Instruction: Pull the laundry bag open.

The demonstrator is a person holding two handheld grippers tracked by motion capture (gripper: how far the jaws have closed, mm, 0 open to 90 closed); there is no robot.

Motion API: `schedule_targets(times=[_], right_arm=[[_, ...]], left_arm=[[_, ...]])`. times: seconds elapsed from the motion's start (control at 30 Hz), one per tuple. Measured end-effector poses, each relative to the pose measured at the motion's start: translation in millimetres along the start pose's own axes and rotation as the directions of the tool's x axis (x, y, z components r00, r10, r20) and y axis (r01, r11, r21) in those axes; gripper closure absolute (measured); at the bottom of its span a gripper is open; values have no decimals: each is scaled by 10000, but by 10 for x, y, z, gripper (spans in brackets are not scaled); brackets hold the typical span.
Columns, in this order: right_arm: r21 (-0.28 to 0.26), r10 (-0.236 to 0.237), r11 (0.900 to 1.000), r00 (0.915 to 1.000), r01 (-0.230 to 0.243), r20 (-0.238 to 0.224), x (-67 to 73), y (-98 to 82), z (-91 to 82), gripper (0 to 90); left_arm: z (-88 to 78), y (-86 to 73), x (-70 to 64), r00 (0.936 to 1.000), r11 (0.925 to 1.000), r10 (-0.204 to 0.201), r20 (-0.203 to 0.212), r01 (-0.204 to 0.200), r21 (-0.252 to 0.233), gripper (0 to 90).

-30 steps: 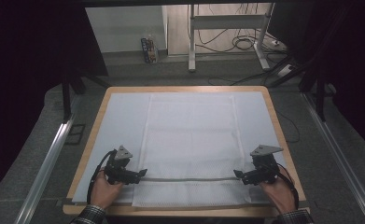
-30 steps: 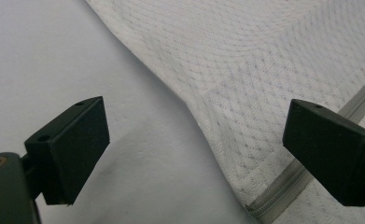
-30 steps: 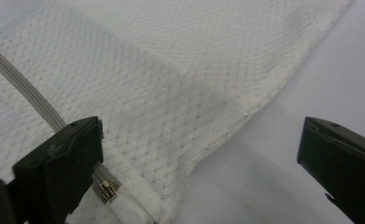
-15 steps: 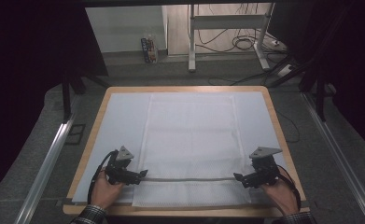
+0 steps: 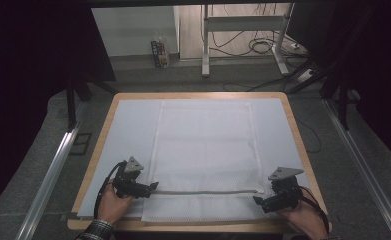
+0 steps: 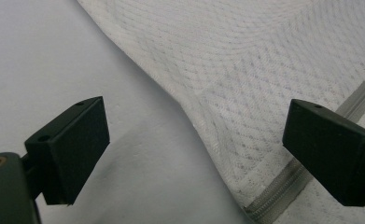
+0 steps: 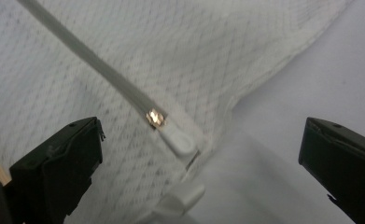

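Pale blue table cover (image 5: 133, 130) carries the white mesh zipped laundry bag (image 5: 205, 145). Its grey zipper (image 5: 208, 191) runs across between my grippers. Right gripper (image 5: 261, 201), jaws apart, has the white zipper pull (image 7: 178, 138) directly ahead; left gripper (image 5: 152, 187), also spread, faces the other end.

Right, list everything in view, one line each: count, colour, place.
mesh bag: one, white, flat on the middle of the table, its near edge between the grippers.
zipper: one, grey, running across the bag near its near edge.
zipper slider: one, metal with a white pull, at the zipper's right end.
table cover: one, pale blue-grey, under the bag.
table: one, wooden rim showing round the cover.
metal frame: one, white, on the floor beyond the table.
cables: several, dark, on the floor by the frame.
left gripper: one, black, jaws open at the zipper's left end.
right gripper: one, black, jaws open by the slider.
hands: two, holding the grippers.
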State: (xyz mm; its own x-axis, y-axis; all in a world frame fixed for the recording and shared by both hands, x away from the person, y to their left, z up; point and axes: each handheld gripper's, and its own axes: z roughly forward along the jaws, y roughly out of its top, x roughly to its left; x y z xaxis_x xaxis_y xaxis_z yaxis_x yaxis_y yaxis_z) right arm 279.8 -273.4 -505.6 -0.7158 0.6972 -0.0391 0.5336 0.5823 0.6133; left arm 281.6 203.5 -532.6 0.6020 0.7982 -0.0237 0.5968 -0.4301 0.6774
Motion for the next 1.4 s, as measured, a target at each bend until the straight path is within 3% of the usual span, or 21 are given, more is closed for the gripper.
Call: schedule_targets(times=[0.23,0.57,1.03,1.2,1.3,1.4], right_arm=[[491,-420,9980,9986,405,310,27,-63,18,59],[461,-232,9986,9996,239,-167,8,-66,122,101],[513,-332,9981,9990,346,-287,132,-42,62,455],[289,-333,9990,9989,343,-326,147,-52,48,644],[167,-531,9984,9977,538,-411,163,-53,47,759],[175,-814,9965,9958,822,-420,177,-43,43,780]], left_arm=[[-1,0,-1,10000,10000,28,-15,-28,4,76],[23,6,-16,9999,9998,141,-3,-141,119,77],[33,21,-49,9994,9993,347,1,-347,117,79],[36,26,-60,9988,9988,481,-43,-480,137,79],[32,26,-61,9987,9987,502,-49,-501,121,79],[26,29,-62,9988,9988,484,-50,-484,36,80]])
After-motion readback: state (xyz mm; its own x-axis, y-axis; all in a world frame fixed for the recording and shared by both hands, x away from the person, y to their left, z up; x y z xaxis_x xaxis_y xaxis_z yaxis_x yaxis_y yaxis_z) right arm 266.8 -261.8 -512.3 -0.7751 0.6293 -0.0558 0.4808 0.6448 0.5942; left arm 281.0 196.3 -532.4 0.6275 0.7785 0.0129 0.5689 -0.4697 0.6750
